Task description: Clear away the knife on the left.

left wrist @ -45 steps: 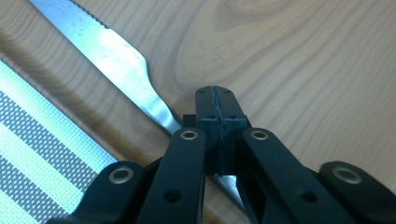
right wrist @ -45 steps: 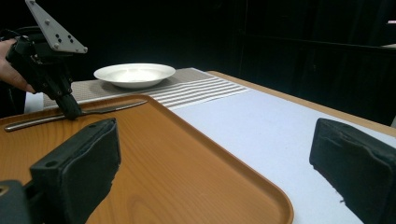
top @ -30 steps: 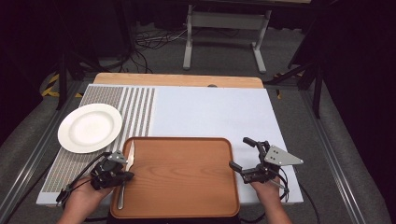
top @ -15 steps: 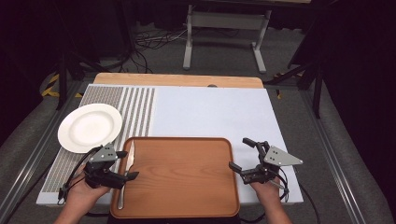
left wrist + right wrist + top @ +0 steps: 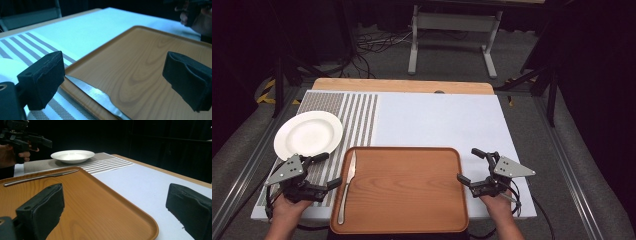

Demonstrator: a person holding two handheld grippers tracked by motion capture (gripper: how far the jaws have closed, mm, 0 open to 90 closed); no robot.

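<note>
A steel table knife [image 5: 347,186] lies flat along the left side of the brown wooden tray [image 5: 412,220]. My left gripper [image 5: 328,170] hovers just left of the tray over the striped mat; its jaws have just been opening and stand wide apart with nothing between them. In the left gripper view the knife [image 5: 100,96] rests on the tray [image 5: 150,60] below the pads [image 5: 41,80], untouched. My right gripper [image 5: 467,165] sits open at the tray's right edge, empty. In the right gripper view the knife [image 5: 40,177] lies at the tray's [image 5: 105,205] far side.
A white plate [image 5: 308,134] sits on the grey striped mat [image 5: 362,115] at the left, just beyond my left gripper. The pale blue cloth [image 5: 437,120] covers the table behind the tray. Black stands and cables fill the floor beyond the far edge.
My left gripper has opened and drawn left, off the tray's edge, leaving the knife lying on the tray. The right gripper has stayed put.
</note>
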